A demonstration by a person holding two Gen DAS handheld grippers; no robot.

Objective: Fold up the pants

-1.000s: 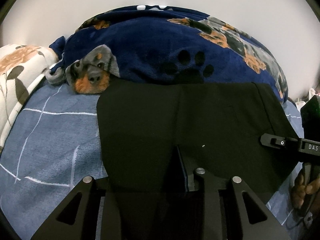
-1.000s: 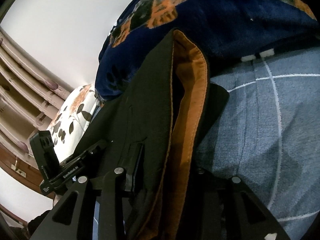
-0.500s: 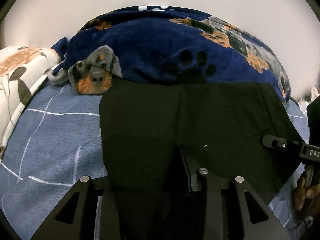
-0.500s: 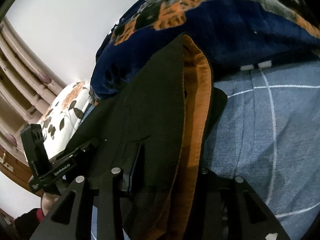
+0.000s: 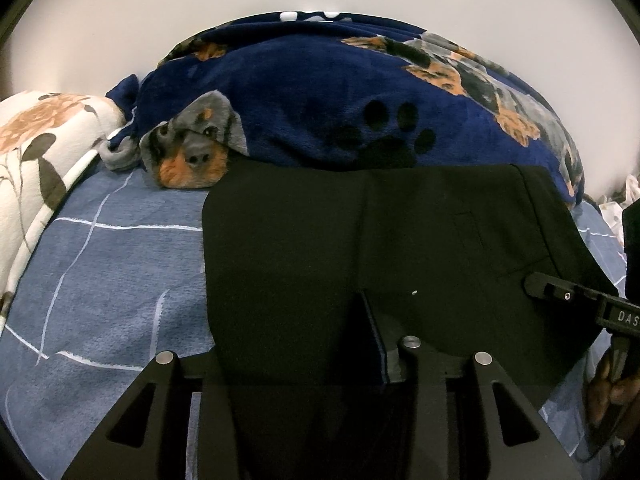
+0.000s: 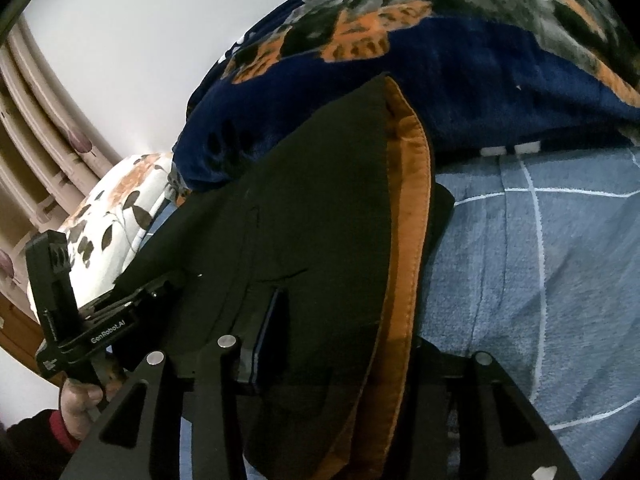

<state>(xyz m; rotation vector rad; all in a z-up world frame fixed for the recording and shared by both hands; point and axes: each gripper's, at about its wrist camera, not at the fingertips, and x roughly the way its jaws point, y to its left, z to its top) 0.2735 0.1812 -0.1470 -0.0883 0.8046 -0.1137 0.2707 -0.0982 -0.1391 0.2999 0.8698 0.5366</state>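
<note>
**Two grippers letting go of folded pants**

Both the left gripper (image 5: 320,360) and right gripper (image 6: 348,344) have just been opening, the near edge of the black pants (image 5: 400,248) between their fingers. Pants lie flat, folded, on the blue bedsheet (image 5: 112,280); another fold may remain. Behind, touching them, a dog-print blanket (image 5: 320,100) crowds the far edge; a floral pillow (image 5: 36,148) sits apart.
</note>
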